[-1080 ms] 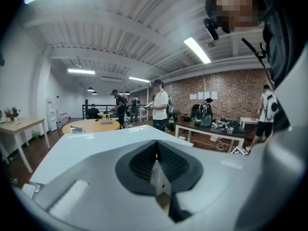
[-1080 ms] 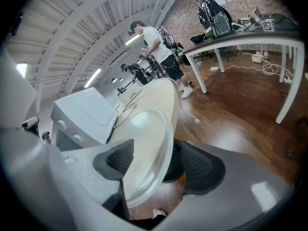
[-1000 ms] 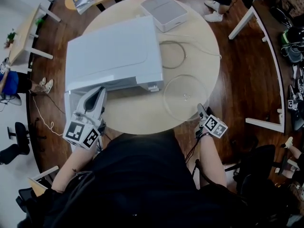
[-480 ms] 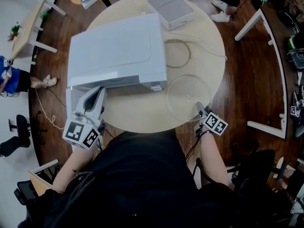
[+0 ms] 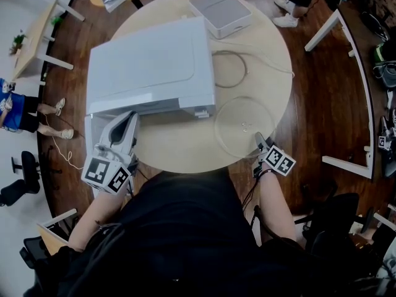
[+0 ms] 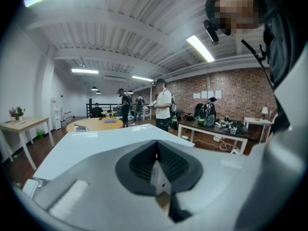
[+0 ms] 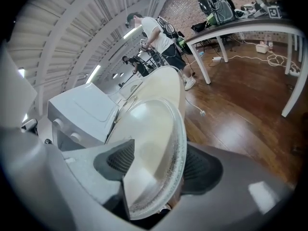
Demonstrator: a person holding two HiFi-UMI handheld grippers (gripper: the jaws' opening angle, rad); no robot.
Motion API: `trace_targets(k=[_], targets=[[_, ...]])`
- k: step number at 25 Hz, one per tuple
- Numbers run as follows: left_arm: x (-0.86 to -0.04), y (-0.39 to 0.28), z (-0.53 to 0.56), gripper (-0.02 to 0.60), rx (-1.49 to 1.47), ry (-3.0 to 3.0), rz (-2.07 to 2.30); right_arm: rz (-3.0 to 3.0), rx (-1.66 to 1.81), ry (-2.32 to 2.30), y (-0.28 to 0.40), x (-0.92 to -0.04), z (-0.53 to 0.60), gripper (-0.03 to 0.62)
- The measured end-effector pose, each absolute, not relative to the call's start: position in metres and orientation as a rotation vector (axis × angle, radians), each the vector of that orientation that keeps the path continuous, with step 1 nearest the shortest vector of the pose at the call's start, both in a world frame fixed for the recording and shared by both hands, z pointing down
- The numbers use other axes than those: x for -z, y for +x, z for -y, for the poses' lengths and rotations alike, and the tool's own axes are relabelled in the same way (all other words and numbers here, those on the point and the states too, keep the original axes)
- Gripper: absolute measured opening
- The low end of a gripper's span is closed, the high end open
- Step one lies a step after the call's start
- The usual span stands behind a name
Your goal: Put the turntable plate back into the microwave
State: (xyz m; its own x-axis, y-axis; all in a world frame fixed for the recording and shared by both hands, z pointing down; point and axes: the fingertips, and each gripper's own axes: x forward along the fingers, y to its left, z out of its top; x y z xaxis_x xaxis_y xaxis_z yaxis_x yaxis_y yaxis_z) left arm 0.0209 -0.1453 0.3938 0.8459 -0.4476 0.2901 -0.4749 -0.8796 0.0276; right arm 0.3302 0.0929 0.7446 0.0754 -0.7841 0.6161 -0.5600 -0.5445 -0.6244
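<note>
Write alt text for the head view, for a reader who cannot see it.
Seen from above, the right gripper clamps the near rim of a clear round glass turntable plate resting on a round pale wooden table, right of a white microwave. The left gripper grips the microwave's open door.

1. The turntable plate (image 7: 154,143) is clear, glossy glass with a frosted, grainy band near its rim.
2. The microwave (image 5: 151,64) is smooth, satin white.
3. The table (image 5: 179,147) is pale, matt wood.
4. The floor (image 5: 322,85) is dark, glossy wood.
5. The right gripper (image 7: 156,177) is matt grey plastic with dark ribbed pads (image 7: 118,160).
</note>
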Motion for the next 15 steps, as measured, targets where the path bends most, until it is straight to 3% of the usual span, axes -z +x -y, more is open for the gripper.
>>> trace_targets(k=[15], targets=[[-0.386,0.035,0.146,0.006,-0.385,2.926,0.690,-1.271,1.402,-2.033,0.325,-0.739,-0.109,0.205]])
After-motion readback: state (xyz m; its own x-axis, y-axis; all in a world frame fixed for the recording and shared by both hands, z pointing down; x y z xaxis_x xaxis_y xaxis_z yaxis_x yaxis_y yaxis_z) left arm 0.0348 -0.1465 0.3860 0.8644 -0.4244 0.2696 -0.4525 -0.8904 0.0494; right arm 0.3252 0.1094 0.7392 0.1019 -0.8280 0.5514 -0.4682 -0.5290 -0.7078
